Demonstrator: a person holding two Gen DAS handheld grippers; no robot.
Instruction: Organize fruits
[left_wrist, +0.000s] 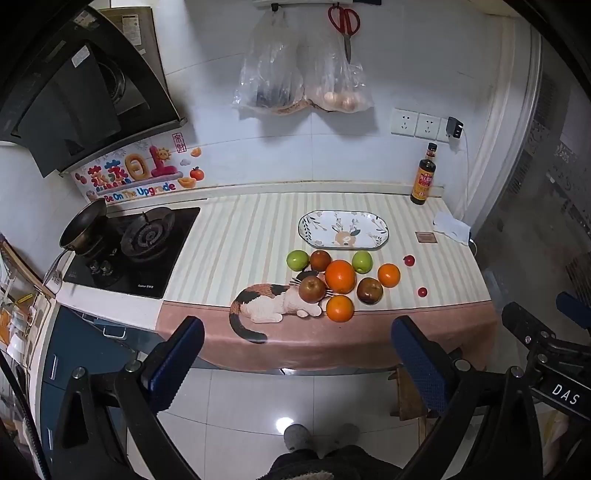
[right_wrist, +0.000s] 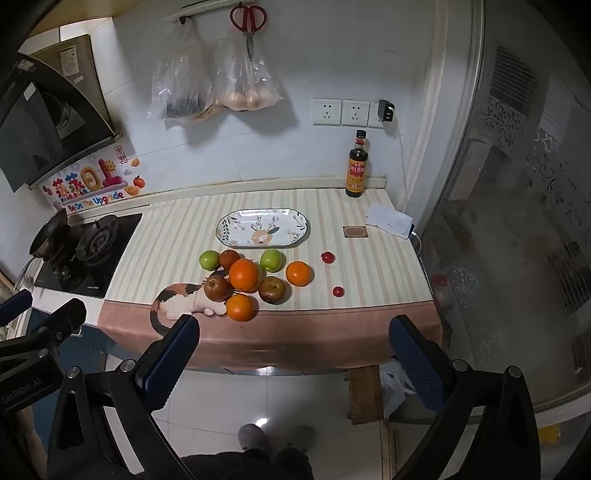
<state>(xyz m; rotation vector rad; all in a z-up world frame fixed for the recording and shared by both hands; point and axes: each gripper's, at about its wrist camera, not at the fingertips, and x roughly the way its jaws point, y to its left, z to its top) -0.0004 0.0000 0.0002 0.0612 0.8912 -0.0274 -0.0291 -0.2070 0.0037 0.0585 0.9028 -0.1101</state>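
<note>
Through the left wrist view, I am holding the left tool (left_wrist: 297, 350) wide open and empty, short of the worktop (left_wrist: 236, 236); the fruit cluster (left_wrist: 340, 276) is lying ahead, just before the oval plate (left_wrist: 380, 236). I judge the near orange (left_wrist: 340, 308) the easiest first pick.

Through the right wrist view, the right tool (right_wrist: 295, 350) is also gaping empty, the cluster sitting ahead and left.

Before me a white tiled wall (left_wrist: 406, 55) carries sockets (right_wrist: 340, 111) and hanging red scissors (right_wrist: 248, 20); the range hood (left_wrist: 74, 96) looms left, glossy floor tiles (left_wrist: 258, 398) below reflect a lamp
</note>
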